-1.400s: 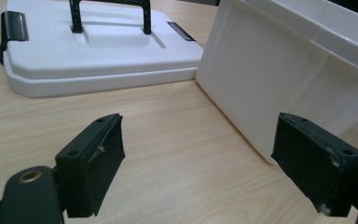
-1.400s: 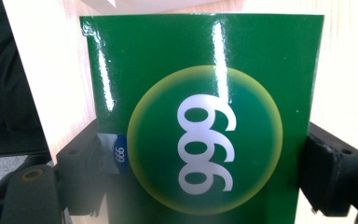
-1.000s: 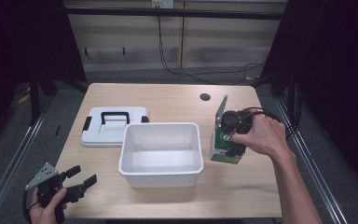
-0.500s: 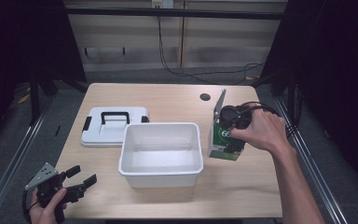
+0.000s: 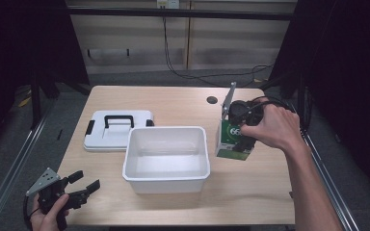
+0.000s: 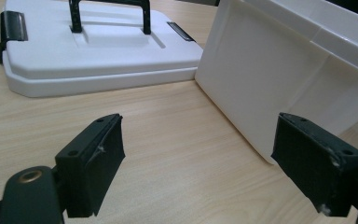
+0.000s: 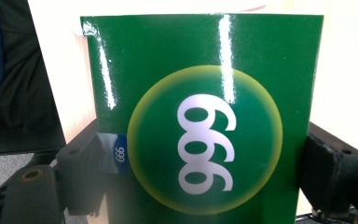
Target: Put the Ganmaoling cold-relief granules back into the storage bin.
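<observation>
A green box printed with a white "666" in a yellow ring stands on the table right of the white bin. My right gripper comes down on it from above, jaws pressed on its two sides, shut on it. My left gripper hovers open at the table's front left corner. Between its jaws lies only bare wood, with the bin's wall just ahead to the right.
A flat white lid with a black handle lies left of the bin, also ahead in the left gripper view. A dark round hole sits in the tabletop near the far edge. Bare wood stretches along the front edge.
The right hand and the green box have shifted slightly toward the far side. The left gripper has stayed put.
</observation>
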A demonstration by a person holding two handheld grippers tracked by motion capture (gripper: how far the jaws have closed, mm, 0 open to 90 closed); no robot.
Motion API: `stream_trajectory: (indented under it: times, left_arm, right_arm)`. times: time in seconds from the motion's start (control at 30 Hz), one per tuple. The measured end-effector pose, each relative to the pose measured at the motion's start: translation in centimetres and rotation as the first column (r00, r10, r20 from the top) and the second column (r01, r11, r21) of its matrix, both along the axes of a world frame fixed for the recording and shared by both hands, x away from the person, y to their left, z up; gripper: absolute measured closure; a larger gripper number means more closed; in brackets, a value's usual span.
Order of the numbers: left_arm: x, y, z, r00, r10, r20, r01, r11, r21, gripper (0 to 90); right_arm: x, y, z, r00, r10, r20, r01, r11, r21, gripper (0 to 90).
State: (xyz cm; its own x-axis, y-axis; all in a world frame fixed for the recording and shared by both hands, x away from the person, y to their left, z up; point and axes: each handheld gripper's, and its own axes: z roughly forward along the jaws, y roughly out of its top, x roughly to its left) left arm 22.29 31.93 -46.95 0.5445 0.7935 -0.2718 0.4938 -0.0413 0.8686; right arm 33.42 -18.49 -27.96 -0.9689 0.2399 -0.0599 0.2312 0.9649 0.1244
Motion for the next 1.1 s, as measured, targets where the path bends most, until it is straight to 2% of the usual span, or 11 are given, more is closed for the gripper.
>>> stream_trajectory:
  times: [0.2, 0.47, 0.93, 1.03, 1.1]
  left_arm:
    - [0.0, 0.0, 0.0, 1.0, -0.002, 0.001, 0.002, 1.0, 0.002, 16.1]
    - [0.0, 0.0, 0.0, 1.0, -0.001, 0.0, 0.001, 1.0, 0.001, 16.2]
    - [0.0, 0.0, 0.1, 1.0, -0.004, 0.0, 0.004, 1.0, 0.0, 16.1]
    - [0.0, 0.0, 0.1, 1.0, -0.004, -0.001, 0.004, 1.0, -0.001, 16.1]
    - [0.0, 0.0, 0.1, 1.0, -0.007, -0.001, 0.007, 1.0, 0.0, 16.1]
  right_arm:
    - [0.0, 0.4, 1.1, 1.0, -0.007, 0.002, 0.007, 1.0, -0.008, 15.8]
    - [0.2, 1.3, 1.9, 0.9998, 0.021, -0.002, -0.021, 1.0, 0.005, 15.8]
    - [1.1, 5.0, 2.3, 0.9971, 0.076, -0.011, -0.076, 0.997, -0.011, 15.8]
    - [1.2, 5.8, 2.4, 0.9956, 0.092, -0.017, -0.092, 0.996, 0.013, 15.8]
    - [1.2, 6.3, 2.3, 0.995, 0.1, -0.008, -0.099, 0.995, 0.013, 15.7]
